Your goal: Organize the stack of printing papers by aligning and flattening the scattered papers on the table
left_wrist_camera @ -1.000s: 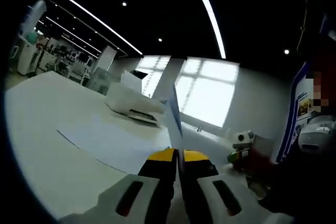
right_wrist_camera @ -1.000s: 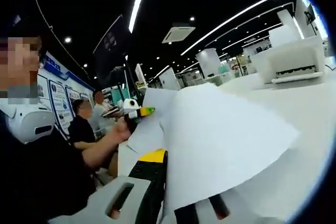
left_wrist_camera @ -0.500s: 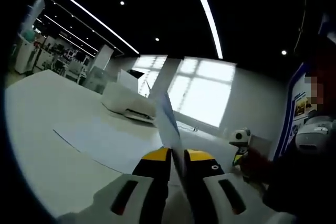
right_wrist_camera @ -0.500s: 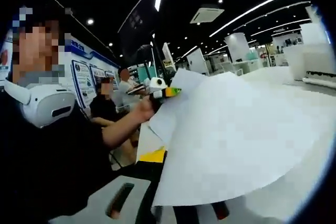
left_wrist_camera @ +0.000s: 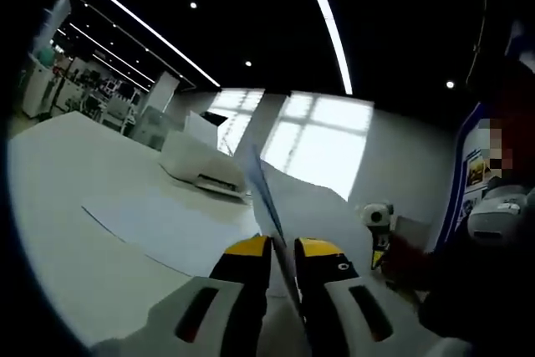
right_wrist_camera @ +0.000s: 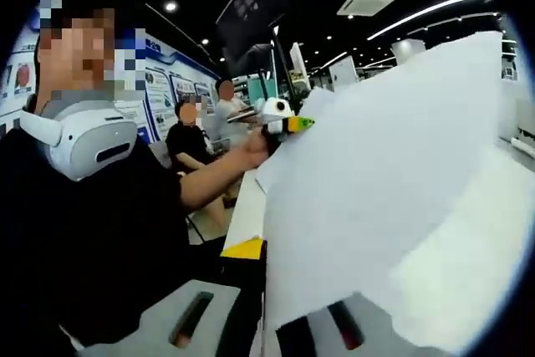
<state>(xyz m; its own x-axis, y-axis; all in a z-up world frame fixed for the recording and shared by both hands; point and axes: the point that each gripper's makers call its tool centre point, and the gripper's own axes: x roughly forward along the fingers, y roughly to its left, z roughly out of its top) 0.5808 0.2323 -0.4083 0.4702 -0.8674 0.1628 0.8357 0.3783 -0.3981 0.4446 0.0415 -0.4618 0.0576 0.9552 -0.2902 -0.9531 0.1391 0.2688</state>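
On the white counter [left_wrist_camera: 75,206] I see one loose sheet [left_wrist_camera: 167,223] lying flat near a white printer [left_wrist_camera: 205,169]. Above it, the paper stack [right_wrist_camera: 376,198] hangs lifted. My right tongs [right_wrist_camera: 288,290] are clamped on its edge, my left tongs [left_wrist_camera: 282,250] pinching its opposite edge.

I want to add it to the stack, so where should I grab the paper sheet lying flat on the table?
Take the flat sheet by its near edge, jaws coming in low along the white table. It lies flat and thin, so only an edge offers anything to pinch, probably after lifting it slightly.
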